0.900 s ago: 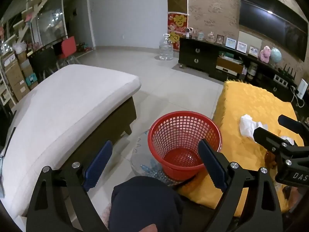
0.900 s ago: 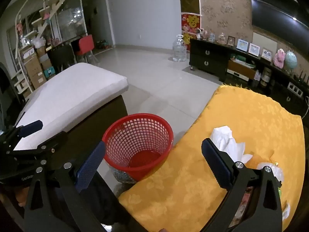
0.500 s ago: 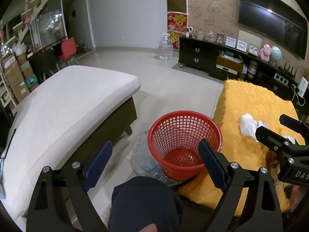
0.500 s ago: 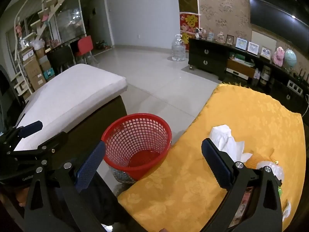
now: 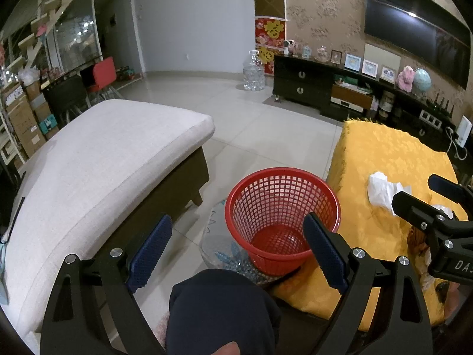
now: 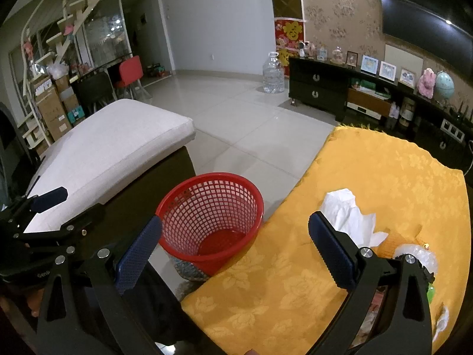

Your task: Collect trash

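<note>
A red mesh basket (image 5: 280, 207) stands empty on the floor between a cushioned bench and a table with a yellow cloth (image 5: 384, 159). It also shows in the right wrist view (image 6: 211, 207). A crumpled white tissue (image 6: 346, 213) lies on the cloth, also visible in the left wrist view (image 5: 381, 188). A clear plastic wrapper (image 6: 416, 256) lies beside it to the right. My left gripper (image 5: 236, 241) is open and empty over the basket's near side. My right gripper (image 6: 235, 244) is open and empty, its right finger just in front of the tissue.
A white cushioned bench (image 5: 97, 159) is on the left. A person's dark knee (image 5: 218, 304) is below the left gripper. A black TV cabinet (image 6: 354, 88) and a water jug (image 6: 273, 74) stand at the back. A round glass stool (image 5: 224, 251) sits under the basket.
The right gripper has crept slightly forward and right, toward the tissue. The left gripper has hardly moved. Both stay open.
</note>
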The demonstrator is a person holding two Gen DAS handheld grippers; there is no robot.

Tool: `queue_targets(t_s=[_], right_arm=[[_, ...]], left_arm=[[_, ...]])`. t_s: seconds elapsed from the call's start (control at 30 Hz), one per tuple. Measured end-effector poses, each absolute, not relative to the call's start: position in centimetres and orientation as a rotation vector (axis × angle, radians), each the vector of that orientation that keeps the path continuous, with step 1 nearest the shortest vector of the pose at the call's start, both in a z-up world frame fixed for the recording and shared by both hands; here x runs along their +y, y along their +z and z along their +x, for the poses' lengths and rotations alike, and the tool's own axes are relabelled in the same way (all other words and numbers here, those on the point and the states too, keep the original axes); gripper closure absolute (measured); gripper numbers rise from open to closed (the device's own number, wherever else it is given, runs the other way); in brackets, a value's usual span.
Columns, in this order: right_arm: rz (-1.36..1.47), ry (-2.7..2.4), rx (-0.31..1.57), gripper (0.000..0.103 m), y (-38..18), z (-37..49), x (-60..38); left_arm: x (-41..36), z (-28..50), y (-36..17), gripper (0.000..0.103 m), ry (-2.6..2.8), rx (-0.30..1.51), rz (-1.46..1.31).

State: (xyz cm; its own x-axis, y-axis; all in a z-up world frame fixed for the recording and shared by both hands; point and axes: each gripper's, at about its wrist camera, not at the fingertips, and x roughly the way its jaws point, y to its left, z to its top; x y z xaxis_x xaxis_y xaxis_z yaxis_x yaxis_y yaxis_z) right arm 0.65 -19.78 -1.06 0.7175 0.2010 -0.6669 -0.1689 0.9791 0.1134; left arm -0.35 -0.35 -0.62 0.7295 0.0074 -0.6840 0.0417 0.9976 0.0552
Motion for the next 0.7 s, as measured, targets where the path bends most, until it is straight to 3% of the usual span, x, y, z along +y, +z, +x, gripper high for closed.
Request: queue_targets(t_s=[0.7], right_arm=[[0.052, 0.211, 0.742, 0.006, -1.46, 0.59, -19.82]], left_arm=[[-0.46, -0.36, -0.7, 0.016, -0.018, 0.758, 0.071]])
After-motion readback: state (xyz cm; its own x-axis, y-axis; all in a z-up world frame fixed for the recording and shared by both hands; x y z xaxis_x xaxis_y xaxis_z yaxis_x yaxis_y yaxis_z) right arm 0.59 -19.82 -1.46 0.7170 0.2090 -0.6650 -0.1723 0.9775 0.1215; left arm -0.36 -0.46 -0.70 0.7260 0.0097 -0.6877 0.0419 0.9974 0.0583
